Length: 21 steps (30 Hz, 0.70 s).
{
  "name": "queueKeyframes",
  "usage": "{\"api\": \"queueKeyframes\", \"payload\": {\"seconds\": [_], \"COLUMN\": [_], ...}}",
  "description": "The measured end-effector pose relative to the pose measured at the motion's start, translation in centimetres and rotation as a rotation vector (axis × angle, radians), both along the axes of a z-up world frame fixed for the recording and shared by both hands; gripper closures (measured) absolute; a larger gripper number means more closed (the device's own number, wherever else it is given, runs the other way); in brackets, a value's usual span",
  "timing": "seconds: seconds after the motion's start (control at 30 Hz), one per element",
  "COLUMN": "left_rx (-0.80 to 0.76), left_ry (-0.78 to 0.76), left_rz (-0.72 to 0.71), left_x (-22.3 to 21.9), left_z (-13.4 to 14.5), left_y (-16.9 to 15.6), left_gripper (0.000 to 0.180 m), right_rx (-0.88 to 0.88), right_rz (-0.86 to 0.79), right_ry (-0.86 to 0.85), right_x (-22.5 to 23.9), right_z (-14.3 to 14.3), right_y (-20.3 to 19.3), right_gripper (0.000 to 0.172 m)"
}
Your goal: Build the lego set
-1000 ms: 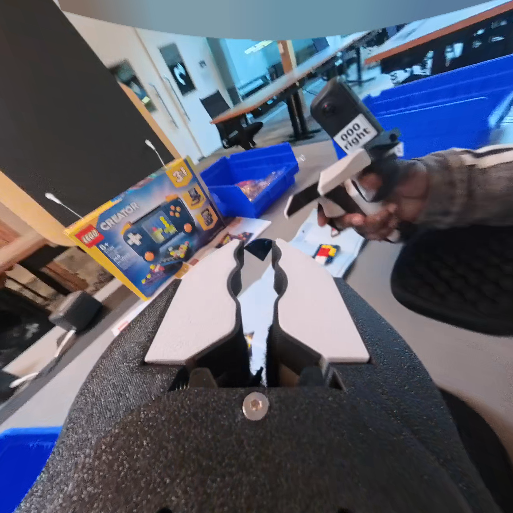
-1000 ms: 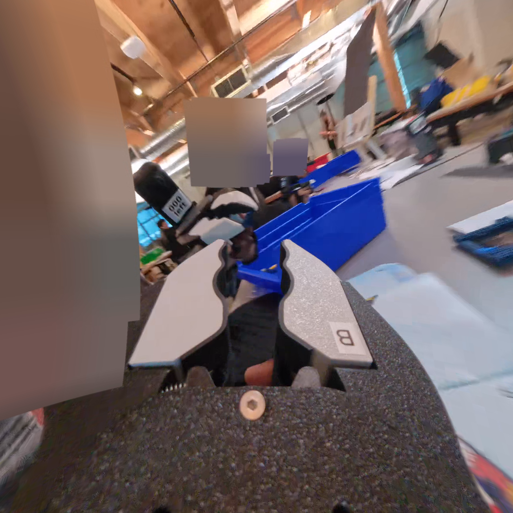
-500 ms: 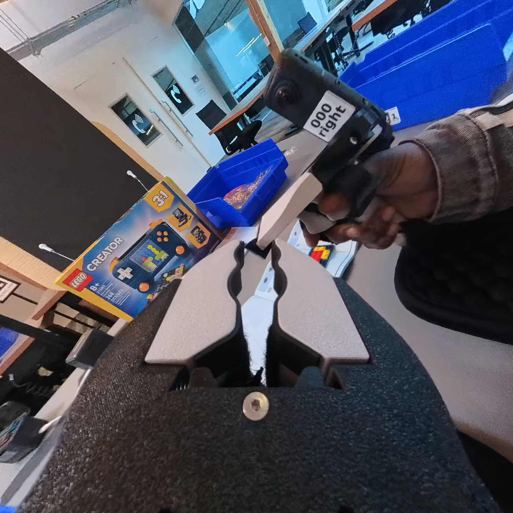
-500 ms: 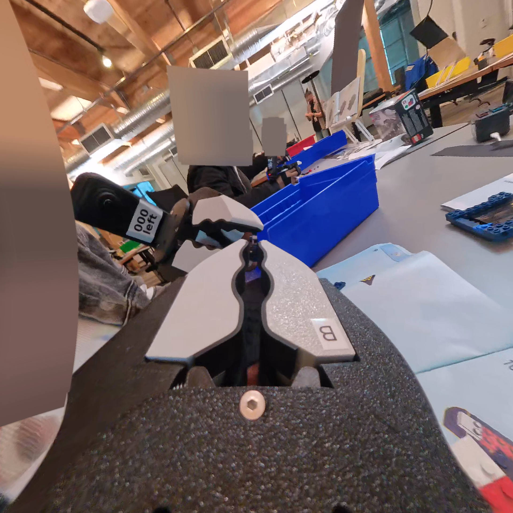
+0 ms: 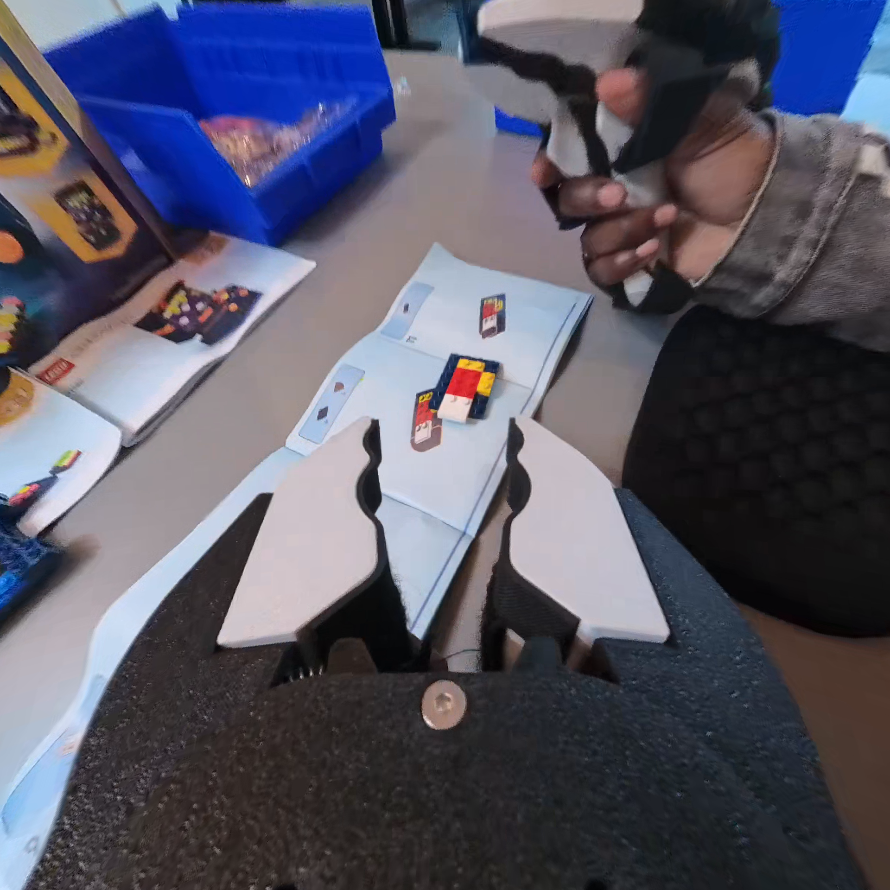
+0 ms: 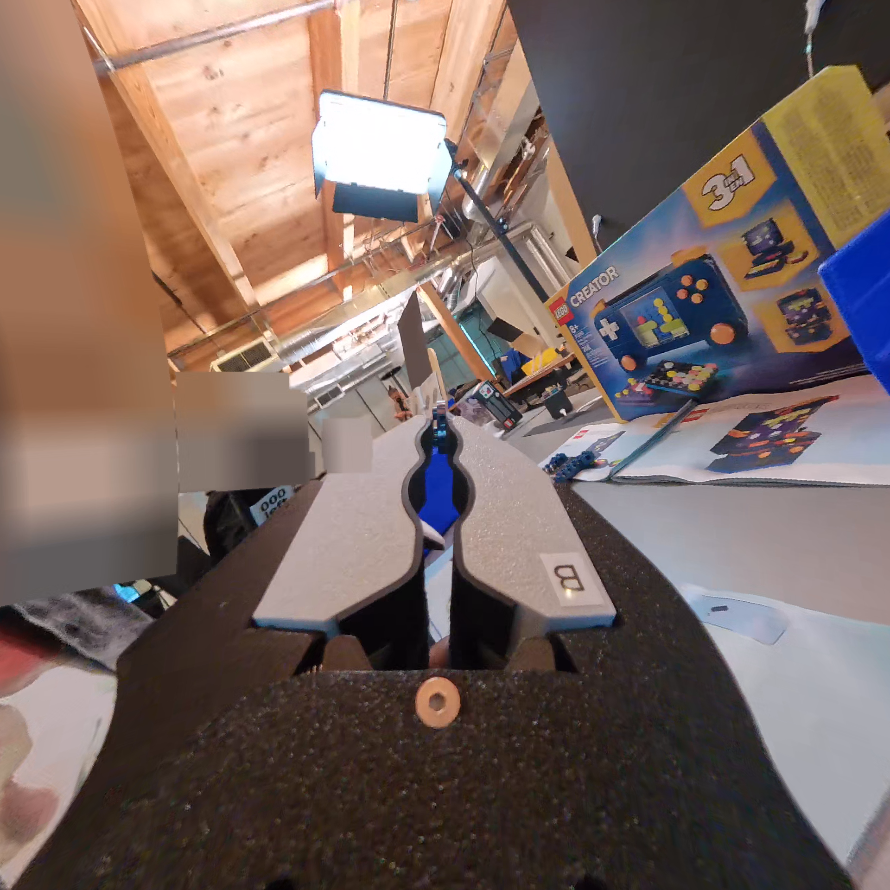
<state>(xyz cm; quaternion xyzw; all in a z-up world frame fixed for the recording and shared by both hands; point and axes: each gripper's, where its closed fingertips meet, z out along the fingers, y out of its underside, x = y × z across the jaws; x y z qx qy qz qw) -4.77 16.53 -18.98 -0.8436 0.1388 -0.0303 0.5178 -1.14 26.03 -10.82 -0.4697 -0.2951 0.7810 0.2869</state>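
Note:
My left gripper (image 5: pixel 442 426) is open and empty, low over an open pale-blue instruction booklet (image 5: pixel 433 481) on the grey table. Just beyond its fingertips a small brick assembly (image 5: pixel 466 387) lies on the booklet: a dark blue plate with red, yellow and white bricks. My right gripper (image 6: pixel 439 424) is shut on a small, thin dark blue piece (image 6: pixel 438 428) that sticks out a little past its tips. In the left wrist view the right gripper (image 5: pixel 554 53) is blurred at the top right, held in a hand well above the table.
A blue bin (image 5: pixel 269 120) with bagged pieces stands at the back left. Beside it is a toy set box (image 6: pixel 722 289), with open booklets (image 5: pixel 159 327) in front. A black mesh chair back (image 5: pixel 770 457) is at the right. A studio light (image 6: pixel 380 149) hangs overhead. There is about 12 cm between the tips of the two grippers.
The right gripper shut on the small dark piece held at my left fingertips. My left jaws then opened wide and tilted down towards the booklet. The right gripper moved away with the piece.

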Motion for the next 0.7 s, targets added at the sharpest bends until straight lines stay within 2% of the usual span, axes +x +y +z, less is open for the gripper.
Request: {"api": "queueKeyframes", "payload": {"seconds": [0.1,0.23,0.33,0.57,0.7], "left_rx": [-0.027,0.079,0.002,-0.097,-0.090], "left_ry": [-0.025,0.027,-0.015,0.067,0.047], "left_rz": [0.003,0.019,-0.013,-0.035,-0.052], "left_x": [0.1,-0.9,-0.5,-0.4,-0.3], "left_z": [-1.8,-1.1,-2.2,-4.1,-4.0], "left_y": [0.1,0.0,-0.1,-0.5,-0.6], "left_gripper": [0.133,0.140,0.138,0.148,0.156], "right_rx": [0.054,0.041,0.090,0.387,0.364], "right_rz": [0.027,0.059,0.070,0.176,0.218], "right_ry": [-0.074,-0.145,-0.254,-0.482,-0.514], "right_x": [-0.6,-1.2,-1.9,-2.9,-3.0], "right_z": [-1.2,-2.5,-4.2,-7.9,-8.6], "right_y": [-0.5,-0.6,-1.1,-4.3,-4.7], "right_gripper": [0.167,0.167,0.167,0.167,0.167]}}
